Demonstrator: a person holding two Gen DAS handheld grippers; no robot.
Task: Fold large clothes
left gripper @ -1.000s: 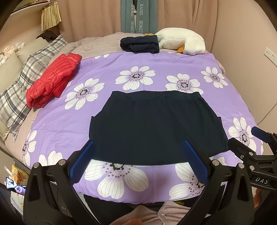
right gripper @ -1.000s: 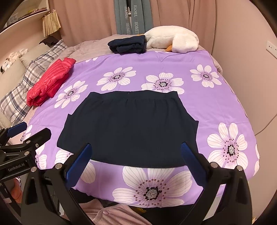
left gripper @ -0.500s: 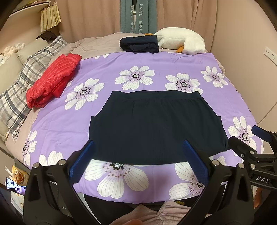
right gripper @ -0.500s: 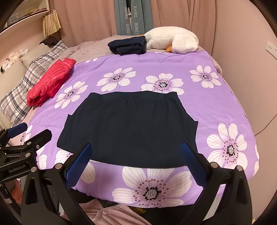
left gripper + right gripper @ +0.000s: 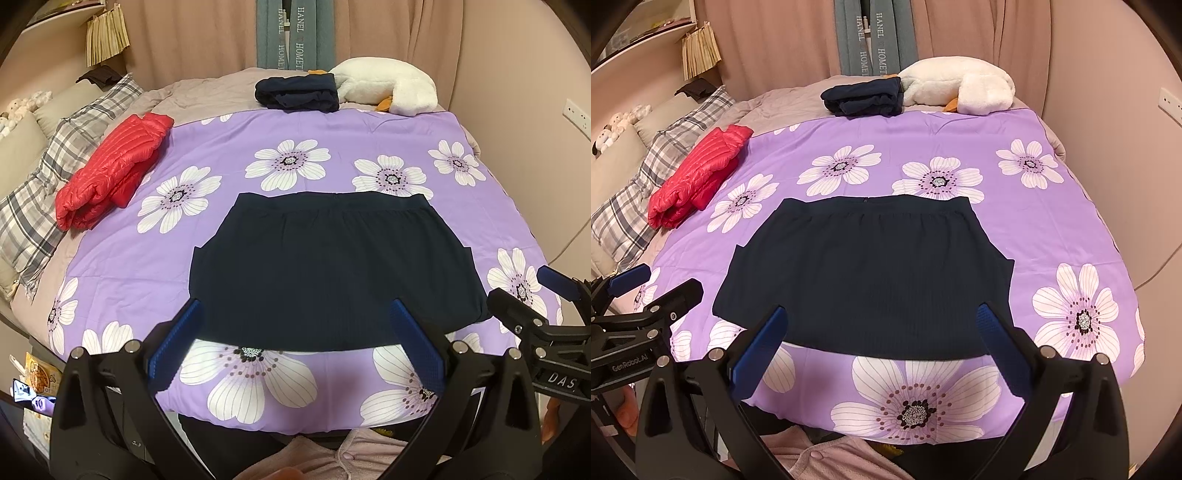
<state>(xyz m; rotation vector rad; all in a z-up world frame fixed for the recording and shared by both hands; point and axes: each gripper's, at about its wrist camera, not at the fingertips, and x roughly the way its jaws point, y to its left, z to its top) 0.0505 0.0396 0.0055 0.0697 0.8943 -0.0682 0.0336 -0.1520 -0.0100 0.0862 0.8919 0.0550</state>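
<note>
the plaid pillow (image 5: 33,206) lies at 9 o'clock on the bed. the red down jacket (image 5: 114,170), already folded, lies just beside it at 10 o'clock. the dark garment (image 5: 332,266) lies spread flat at the centre of the purple floral bedspread (image 5: 207,140), waistband toward 12 o'clock, hem toward 6 o'clock. a second folded dark garment (image 5: 297,92) rests at 12 o'clock, touching the white plush toy (image 5: 388,86) at 1 o'clock.

the left gripper (image 5: 293,341) hangs above the near hem with its jaws spread wide and nothing between them. the right gripper (image 5: 879,341) stands likewise, jaws wide apart and empty, above the hem toward 5 o'clock.

judgement: no fold is started yet. risks from here: a jaw closing too deep may pinch the bedspread together with the hem and drag it along. a grip on one layer only may let the lower layer slide and crease. uneven lifting of the two corners may skew the fold line.
</note>
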